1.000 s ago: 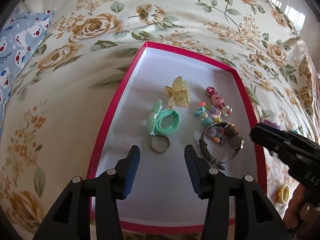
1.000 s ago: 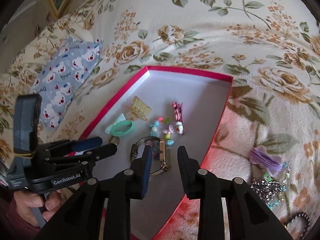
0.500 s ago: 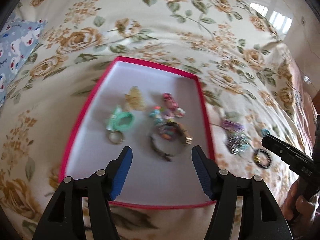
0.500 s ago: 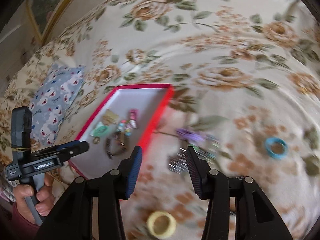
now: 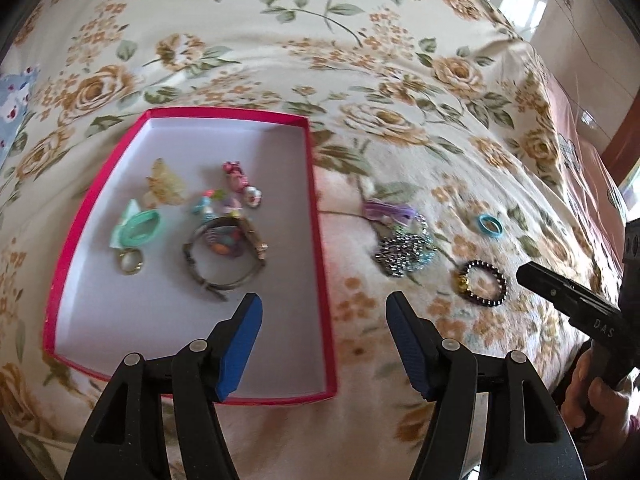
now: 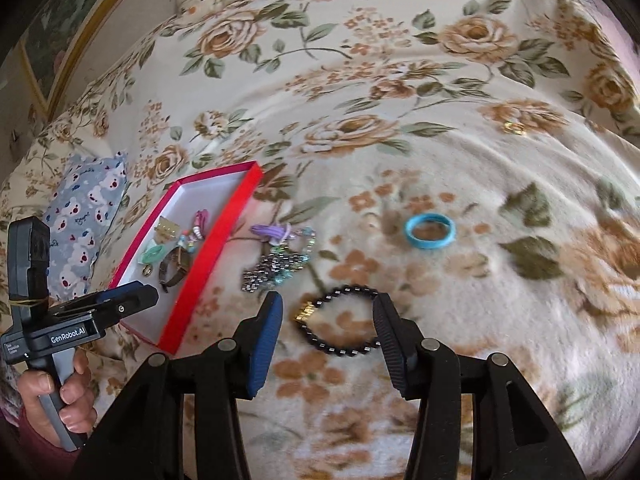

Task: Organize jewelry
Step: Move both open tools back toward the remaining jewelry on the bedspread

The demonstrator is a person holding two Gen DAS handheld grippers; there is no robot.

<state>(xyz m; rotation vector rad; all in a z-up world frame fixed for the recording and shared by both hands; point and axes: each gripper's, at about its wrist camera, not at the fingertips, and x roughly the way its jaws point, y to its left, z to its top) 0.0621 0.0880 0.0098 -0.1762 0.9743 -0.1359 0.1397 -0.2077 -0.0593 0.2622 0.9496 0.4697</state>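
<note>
Having swung off the red box (image 6: 208, 254), now hovering with right gripper (image 6: 327, 328) spread wide around the black bead bracelet (image 6: 340, 322) lying flat on the floral blanket (image 6: 460, 160), long axis crosswise, gold charm leftward.

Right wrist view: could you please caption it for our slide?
Open right gripper poised over black beaded bracelet on floral blanket.

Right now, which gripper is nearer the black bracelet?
Right. The right gripper is open around the black bracelet; the left gripper is open over the box edge.
</note>
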